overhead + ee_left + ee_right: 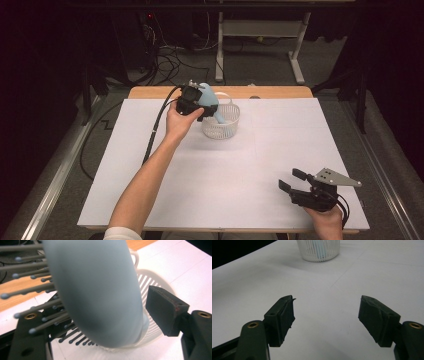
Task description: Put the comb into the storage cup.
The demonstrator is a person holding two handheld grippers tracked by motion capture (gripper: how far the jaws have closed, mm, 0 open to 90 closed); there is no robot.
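Nearest, the right hand-held gripper [292, 181] rests open and empty on the white tabletop [225, 175]. Farther off, the left hand-held gripper [209, 114] holds a pale blue hairbrush [100, 290] between its parted jaws, handle dipping into the white basket [227, 127]. With one pad [165, 311] visibly clear, the brush could slip and tip the light basket.

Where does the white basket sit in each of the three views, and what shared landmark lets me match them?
High view: basket at upper centre of the white table, just right of the left hand-held gripper.
Left gripper view: its slatted wall right of centre, behind the pale blue hairbrush.
Right gripper view: top centre, far beyond the jaws.
Shared landmark: the blue brush at the basket, seen through the slats in the right gripper view.
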